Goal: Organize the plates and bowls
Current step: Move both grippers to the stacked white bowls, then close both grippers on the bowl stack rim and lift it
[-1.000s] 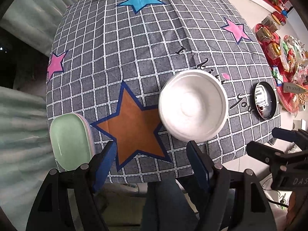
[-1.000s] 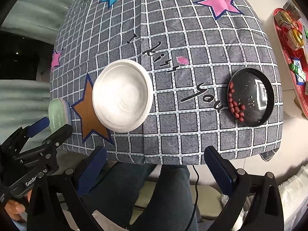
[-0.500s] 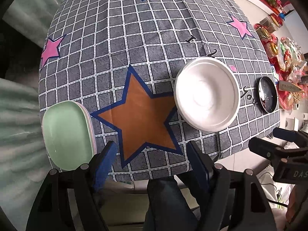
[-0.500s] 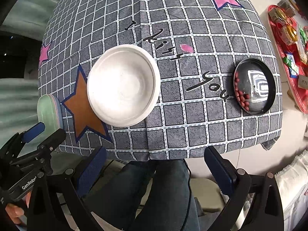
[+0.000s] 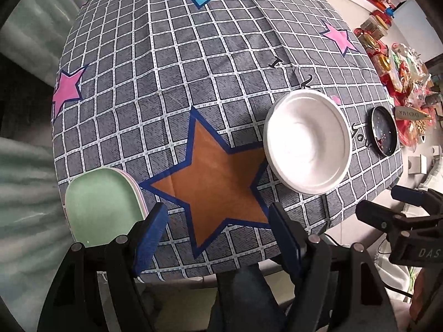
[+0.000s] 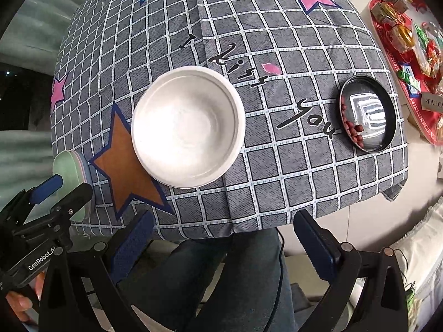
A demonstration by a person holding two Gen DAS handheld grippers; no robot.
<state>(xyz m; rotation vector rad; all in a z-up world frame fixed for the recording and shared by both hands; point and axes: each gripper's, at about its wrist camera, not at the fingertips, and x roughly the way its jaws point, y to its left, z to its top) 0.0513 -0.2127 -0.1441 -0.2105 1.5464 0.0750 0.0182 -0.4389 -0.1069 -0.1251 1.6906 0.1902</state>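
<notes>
A white bowl (image 5: 307, 141) stands on the checked tablecloth next to the orange star; it also shows in the right wrist view (image 6: 188, 126). A stack of pale green and pink plates (image 5: 103, 207) sits at the near left table edge, also in the right wrist view (image 6: 70, 170). A black plate (image 6: 366, 113) with red bits lies at the right, small in the left wrist view (image 5: 383, 131). My left gripper (image 5: 218, 229) is open and empty over the near edge, between the plate stack and the bowl. My right gripper (image 6: 224, 235) is open and empty, near the table's front edge below the bowl.
The table (image 5: 193, 55) carries a jar and a grey container at the far edge. A red tray with boxes and packets (image 6: 407, 41) lies on the floor to the right. The person's legs are under the near edge.
Both grippers have moved forward toward the table. The bowl and the plate stack look larger and nearer. Both stay open.
</notes>
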